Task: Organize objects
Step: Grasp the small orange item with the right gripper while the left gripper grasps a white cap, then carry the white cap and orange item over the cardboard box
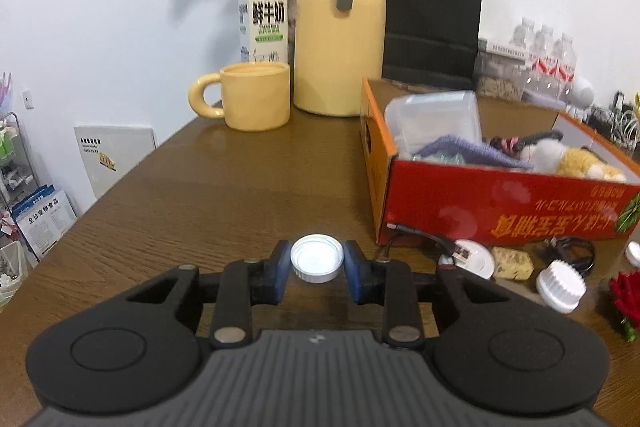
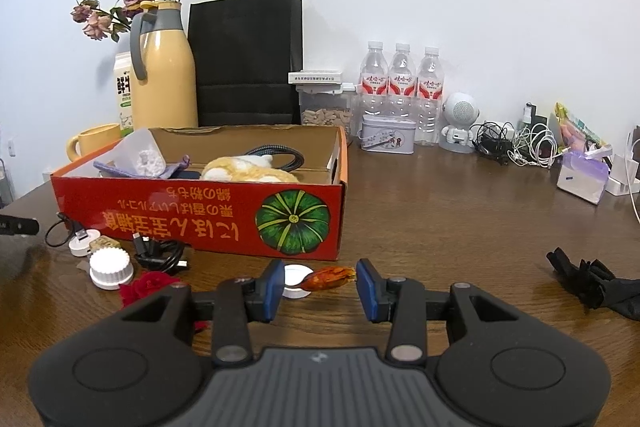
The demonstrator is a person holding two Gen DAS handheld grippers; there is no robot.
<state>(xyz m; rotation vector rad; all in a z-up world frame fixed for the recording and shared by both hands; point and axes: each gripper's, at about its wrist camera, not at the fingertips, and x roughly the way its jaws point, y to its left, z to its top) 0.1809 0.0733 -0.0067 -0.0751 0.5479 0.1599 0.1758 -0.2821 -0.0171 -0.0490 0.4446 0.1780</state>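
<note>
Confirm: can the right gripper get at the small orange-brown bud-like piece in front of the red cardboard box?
Probably yes: the orange-brown piece lies uncovered between the right gripper's open jaws. Only a flat white disc crowds its left end.

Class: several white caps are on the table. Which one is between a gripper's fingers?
The smooth white cap clamped open side up in the left gripper; the ribbed cap lies free near the red box.
</note>
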